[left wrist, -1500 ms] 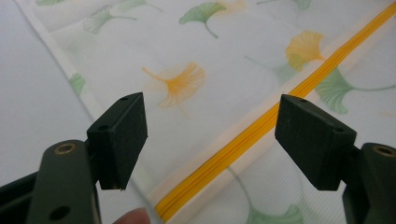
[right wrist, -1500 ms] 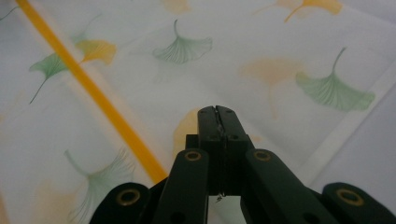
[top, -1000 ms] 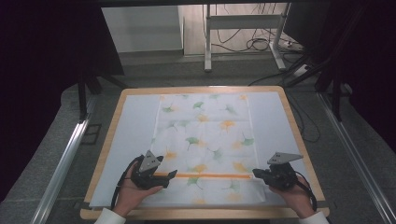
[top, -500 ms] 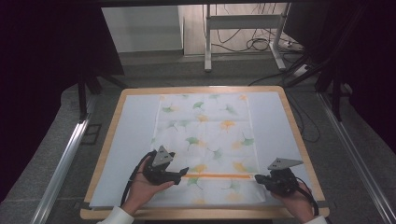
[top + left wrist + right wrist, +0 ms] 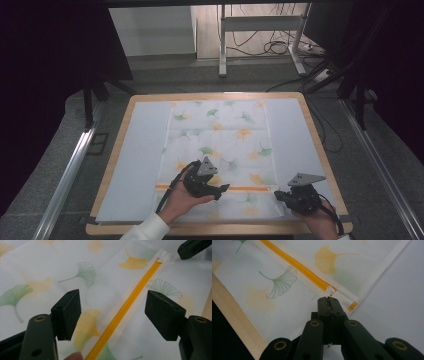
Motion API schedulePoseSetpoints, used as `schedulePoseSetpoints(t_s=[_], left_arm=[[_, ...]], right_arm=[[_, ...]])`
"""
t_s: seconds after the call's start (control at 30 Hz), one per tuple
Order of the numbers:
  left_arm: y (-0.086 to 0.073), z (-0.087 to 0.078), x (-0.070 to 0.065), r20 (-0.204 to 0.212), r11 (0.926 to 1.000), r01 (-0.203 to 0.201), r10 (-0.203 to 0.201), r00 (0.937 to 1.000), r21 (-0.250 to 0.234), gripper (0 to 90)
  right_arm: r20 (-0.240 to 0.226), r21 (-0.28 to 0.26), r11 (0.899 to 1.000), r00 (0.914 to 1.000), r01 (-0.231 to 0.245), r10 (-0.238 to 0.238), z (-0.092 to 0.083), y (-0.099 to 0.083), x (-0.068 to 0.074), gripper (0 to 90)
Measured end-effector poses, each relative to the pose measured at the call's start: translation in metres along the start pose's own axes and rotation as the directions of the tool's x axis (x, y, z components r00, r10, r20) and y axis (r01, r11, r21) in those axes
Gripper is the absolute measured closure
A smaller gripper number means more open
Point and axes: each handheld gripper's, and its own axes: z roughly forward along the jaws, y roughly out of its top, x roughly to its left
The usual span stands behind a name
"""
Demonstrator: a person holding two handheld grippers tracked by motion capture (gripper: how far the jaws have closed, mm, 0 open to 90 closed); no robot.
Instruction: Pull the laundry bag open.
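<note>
A white mesh bag printed with ginkgo leaves lies flat on the table, an orange zipper running across its near end. My left gripper hovers over the zipper's middle. Its jaws are open and have just been closing a little, with the zipper below the gap and nothing pinched. My right gripper sits at the bag's right edge, its jaws shut, tips against the hem beside the white zipper pull. I cannot tell whether fabric is caught in them.
The bag rests on a white mat on a wooden-rimmed table. Metal rails run along both sides. A stand's legs and cables lie on the floor beyond the far edge.
My left gripper has slid right along the zipper, from near the bag's left edge to about its middle. The right gripper has stayed put.
</note>
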Motion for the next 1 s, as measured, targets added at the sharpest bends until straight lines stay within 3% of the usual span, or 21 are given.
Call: schedulePoseSetpoints(t_s=[0.3, 0.5, 1.0], left_arm=[[0.029, 0.028, -0.026, 0.058, 0.9974, -0.072, 0.072, 0.9957, 0.005, 31.2], [0.037, 0.038, -0.034, 0.080, 0.9940, -0.108, 0.106, 0.9911, 0.019, 32.4], [0.041, 0.051, -0.039, 0.091, 0.9929, -0.116, 0.114, 0.9893, 0.025, 35.0]], right_arm=[[-0.003, 0.012, 1.000, 1.0000, -0.007, 0.007, 0.000, -0.007, 0.001, 88.8], [-0.003, 0.027, 1.000, 1.0000, -0.002, 0.002, 0.002, -0.008, 0.002, 88.7], [0.006, 0.040, 0.999, 1.0000, -0.006, 0.006, 0.004, -0.009, 0.001, 88.4]])
